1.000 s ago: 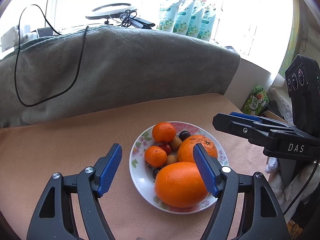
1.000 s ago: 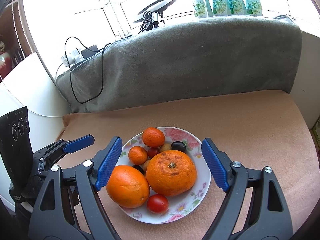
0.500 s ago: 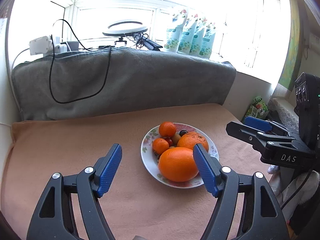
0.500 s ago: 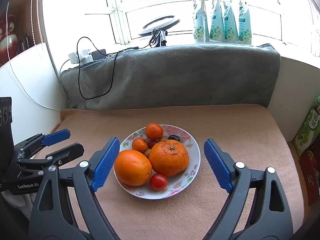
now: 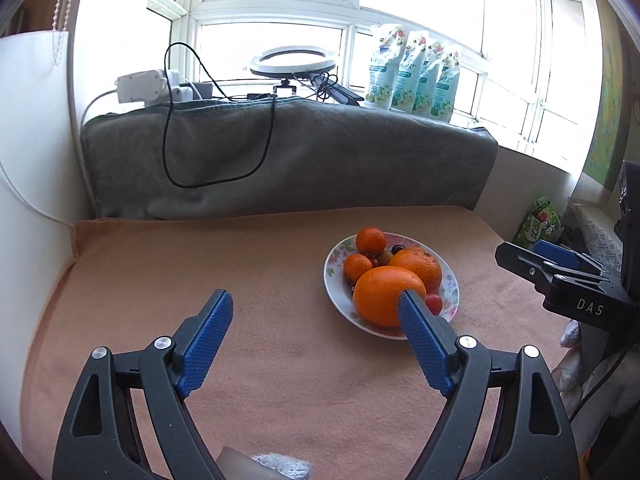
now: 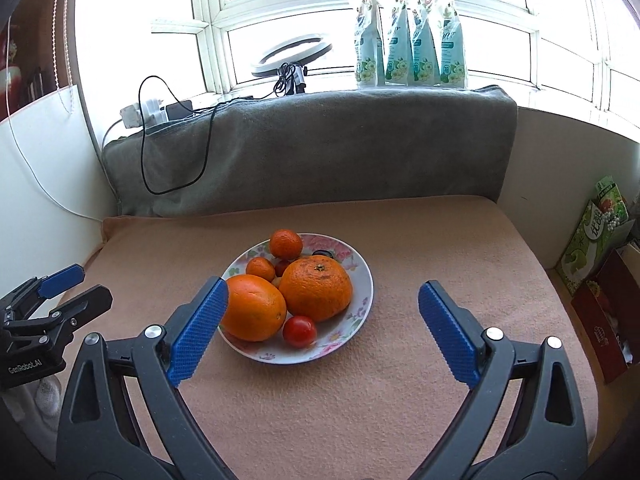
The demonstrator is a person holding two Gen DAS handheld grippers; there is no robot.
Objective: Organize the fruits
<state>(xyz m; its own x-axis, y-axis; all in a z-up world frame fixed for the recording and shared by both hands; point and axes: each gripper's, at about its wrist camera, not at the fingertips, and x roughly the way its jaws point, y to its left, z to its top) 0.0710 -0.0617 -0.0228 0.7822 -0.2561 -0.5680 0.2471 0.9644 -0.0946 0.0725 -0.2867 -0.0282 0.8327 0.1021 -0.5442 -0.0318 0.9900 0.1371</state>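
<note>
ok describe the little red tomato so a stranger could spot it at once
Find the floral plate on the peach cloth. At its near rim, in front of the two big oranges, sits the cherry tomato: the only glossy red, small round fruit there.

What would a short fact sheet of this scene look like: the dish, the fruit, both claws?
plate: floral, on the peach cloth
fruit: two big oranges, two small ones, a tomato, some small dark and tan fruit
left gripper: jaws opening, nothing between them
right gripper: open, empty, short of the plate
behind: grey blanket, pouches at the window
</note>
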